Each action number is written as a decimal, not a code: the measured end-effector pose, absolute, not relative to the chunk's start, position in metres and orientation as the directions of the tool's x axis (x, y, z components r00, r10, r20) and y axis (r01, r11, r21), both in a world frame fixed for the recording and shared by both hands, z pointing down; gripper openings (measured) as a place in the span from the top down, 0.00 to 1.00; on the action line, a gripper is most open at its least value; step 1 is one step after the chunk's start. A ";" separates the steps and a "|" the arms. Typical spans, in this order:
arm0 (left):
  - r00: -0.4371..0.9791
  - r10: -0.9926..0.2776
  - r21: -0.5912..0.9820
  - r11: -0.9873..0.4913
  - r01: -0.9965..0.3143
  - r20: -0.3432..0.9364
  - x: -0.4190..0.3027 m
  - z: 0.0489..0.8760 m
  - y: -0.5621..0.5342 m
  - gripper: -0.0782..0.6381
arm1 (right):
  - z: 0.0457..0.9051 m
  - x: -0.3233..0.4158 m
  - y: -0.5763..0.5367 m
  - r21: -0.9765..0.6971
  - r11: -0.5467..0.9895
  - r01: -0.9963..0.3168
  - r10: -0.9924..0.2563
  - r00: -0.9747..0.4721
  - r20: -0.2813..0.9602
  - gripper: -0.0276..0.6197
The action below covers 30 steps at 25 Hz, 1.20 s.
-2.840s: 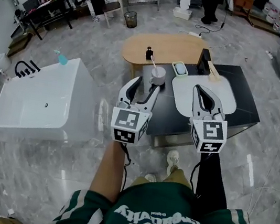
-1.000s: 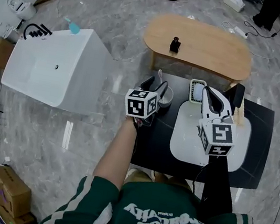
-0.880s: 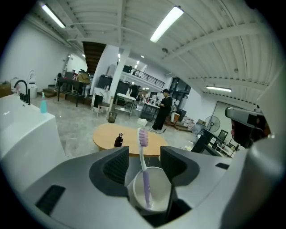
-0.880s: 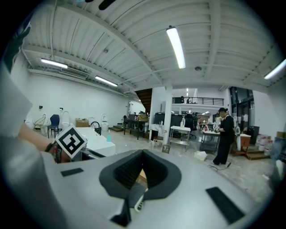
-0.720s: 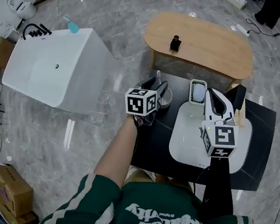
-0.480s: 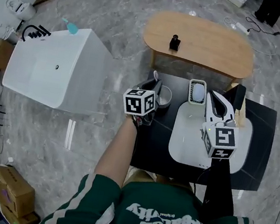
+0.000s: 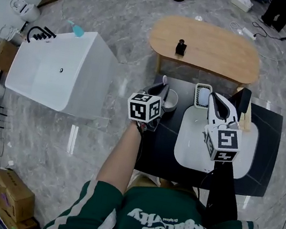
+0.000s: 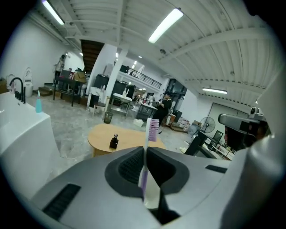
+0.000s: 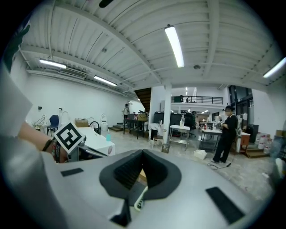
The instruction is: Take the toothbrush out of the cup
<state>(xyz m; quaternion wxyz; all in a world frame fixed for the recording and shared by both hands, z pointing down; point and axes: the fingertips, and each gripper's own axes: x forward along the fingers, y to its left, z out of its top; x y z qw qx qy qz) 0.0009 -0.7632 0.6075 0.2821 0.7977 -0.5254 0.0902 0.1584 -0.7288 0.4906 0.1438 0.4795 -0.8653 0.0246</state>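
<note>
Open grey marble floor (image 7: 101, 137) lies between the white bathtub (image 7: 46, 76) and the left edge of the square black bench (image 7: 154, 146). An oval wooden table (image 7: 214, 47) stands just beyond the bench's far edge. A rounded white tray (image 7: 191, 152) covers the bench's middle. The grey cup (image 7: 172, 103) stands at the far left corner. The left tongs (image 7: 163, 89) have just been closing and clench the upright white-and-purple toothbrush (image 8: 149, 129) over the cup's left rim. The toothbrush's lower end is hidden. The right tongs (image 7: 214, 97) hang clenched and empty above the tray.
</note>
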 end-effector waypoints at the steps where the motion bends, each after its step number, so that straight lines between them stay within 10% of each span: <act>1: 0.436 -0.790 0.350 -0.298 -0.888 0.432 0.002 0.600 -0.760 0.86 | 0.486 0.156 -0.727 0.095 0.539 -0.837 -0.824 -0.501 0.265 0.95; 30: 0.451 -0.886 0.129 -0.438 -0.890 0.103 -0.016 0.359 -0.609 0.86 | 0.354 0.100 -0.598 0.209 0.484 -0.850 -0.874 -0.480 0.072 0.95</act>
